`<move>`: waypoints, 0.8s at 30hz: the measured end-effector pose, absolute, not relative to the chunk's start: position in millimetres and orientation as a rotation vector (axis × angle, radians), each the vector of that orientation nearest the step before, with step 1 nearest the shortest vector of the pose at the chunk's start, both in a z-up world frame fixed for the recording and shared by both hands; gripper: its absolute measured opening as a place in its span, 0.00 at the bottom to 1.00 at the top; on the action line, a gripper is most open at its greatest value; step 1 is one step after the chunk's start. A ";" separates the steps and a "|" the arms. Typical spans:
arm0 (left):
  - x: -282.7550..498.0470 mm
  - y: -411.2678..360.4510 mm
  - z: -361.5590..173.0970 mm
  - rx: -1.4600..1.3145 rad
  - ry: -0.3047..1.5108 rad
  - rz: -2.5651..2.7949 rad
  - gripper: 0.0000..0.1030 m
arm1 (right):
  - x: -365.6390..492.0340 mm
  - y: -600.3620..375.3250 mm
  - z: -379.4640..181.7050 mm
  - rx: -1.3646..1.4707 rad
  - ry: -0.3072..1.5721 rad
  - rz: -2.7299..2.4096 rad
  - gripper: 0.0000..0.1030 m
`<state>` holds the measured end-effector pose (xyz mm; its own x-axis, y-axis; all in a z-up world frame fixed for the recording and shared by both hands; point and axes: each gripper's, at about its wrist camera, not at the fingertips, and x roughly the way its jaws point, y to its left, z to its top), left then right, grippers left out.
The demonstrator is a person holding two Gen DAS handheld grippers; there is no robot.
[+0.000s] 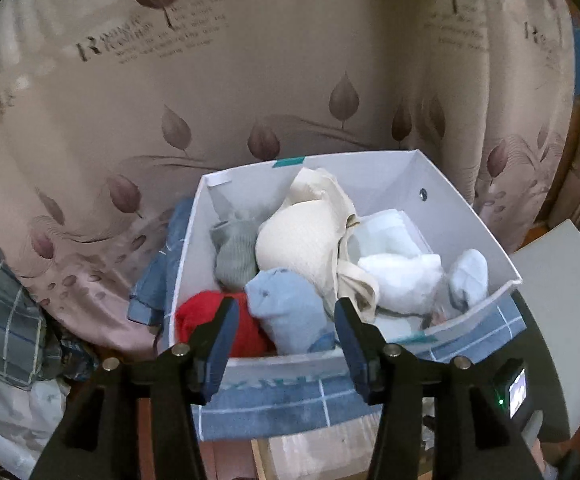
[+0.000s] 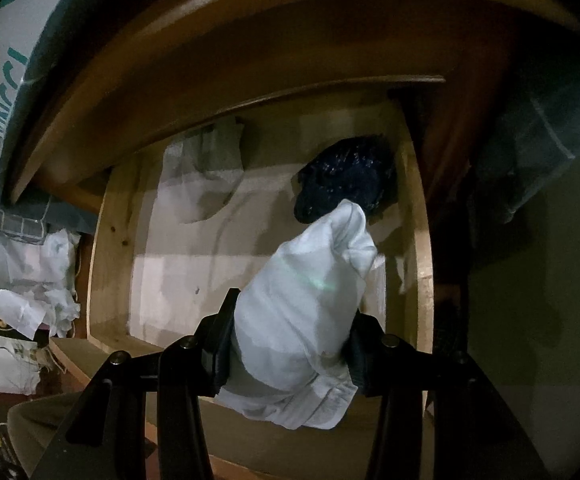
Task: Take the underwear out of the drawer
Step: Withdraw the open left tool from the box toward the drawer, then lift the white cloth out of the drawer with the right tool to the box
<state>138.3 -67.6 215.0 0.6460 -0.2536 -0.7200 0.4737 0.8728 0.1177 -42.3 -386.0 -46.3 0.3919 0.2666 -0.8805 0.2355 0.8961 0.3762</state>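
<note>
Right gripper (image 2: 290, 336) is clamped on a white rolled garment (image 2: 301, 300), held over the open wooden drawer (image 2: 421, 264); its free end points toward 1 o'clock, near a dark blue bundle (image 2: 345, 176). Left gripper (image 1: 288, 330) stands apart with nothing between its pads, above a white box (image 1: 469, 220) of rolled clothes; a light blue roll (image 1: 286, 312) lies between the fingers in view, a red one (image 1: 218, 324) at 9 o'clock. I judge 2 risks: loose cloth hanging below the right pads could slip free or unroll back into the drawer, and the free end could catch the drawer's wall at 3 o'clock.
</note>
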 end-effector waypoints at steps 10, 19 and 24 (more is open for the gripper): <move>65.0 -22.0 156.9 0.296 0.693 -0.349 0.50 | -44.5 -383.3 -35.0 0.444 1.124 0.023 0.42; 46.1 -25.2 67.8 0.311 0.739 -0.283 0.50 | -45.0 -359.0 -15.7 0.332 1.083 0.078 0.42; 51.4 -16.8 36.4 0.239 0.850 -0.303 0.50 | -47.3 -348.7 -11.3 0.289 1.091 0.085 0.42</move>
